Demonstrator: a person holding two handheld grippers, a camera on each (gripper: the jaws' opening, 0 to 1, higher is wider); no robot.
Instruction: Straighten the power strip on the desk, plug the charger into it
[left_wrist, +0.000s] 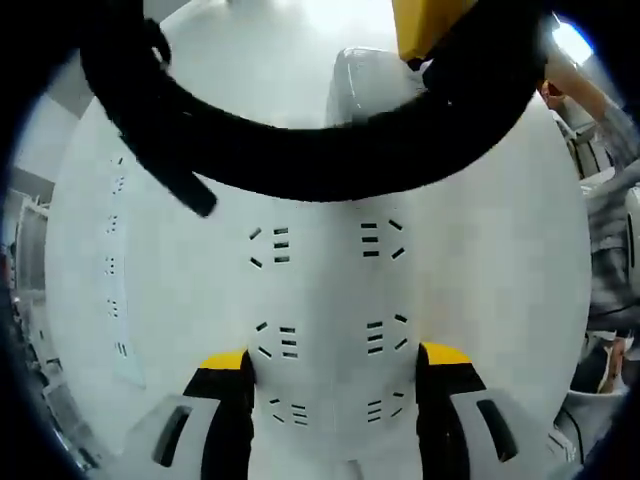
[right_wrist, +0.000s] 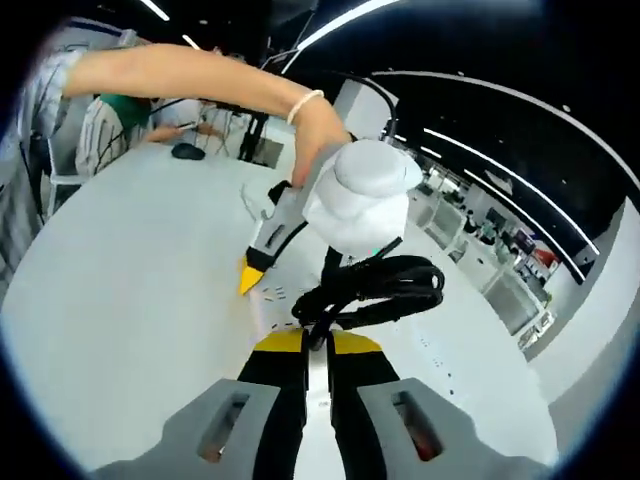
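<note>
While the left tool (left_wrist: 335, 375) straddles the white power strip (left_wrist: 325, 300) with open jaws, the right tool (right_wrist: 317, 350) clamps its black cable (right_wrist: 375, 285).

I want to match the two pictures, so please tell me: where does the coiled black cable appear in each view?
Left gripper view: the coiled black cable arcs across the upper part, above the socket slots.
Right gripper view: it is bunched in the centre, at the tips of the right claw, which is shut on it.
Shared landmark: the white power strip with socket slots, lying beneath the cable in both views.
</note>
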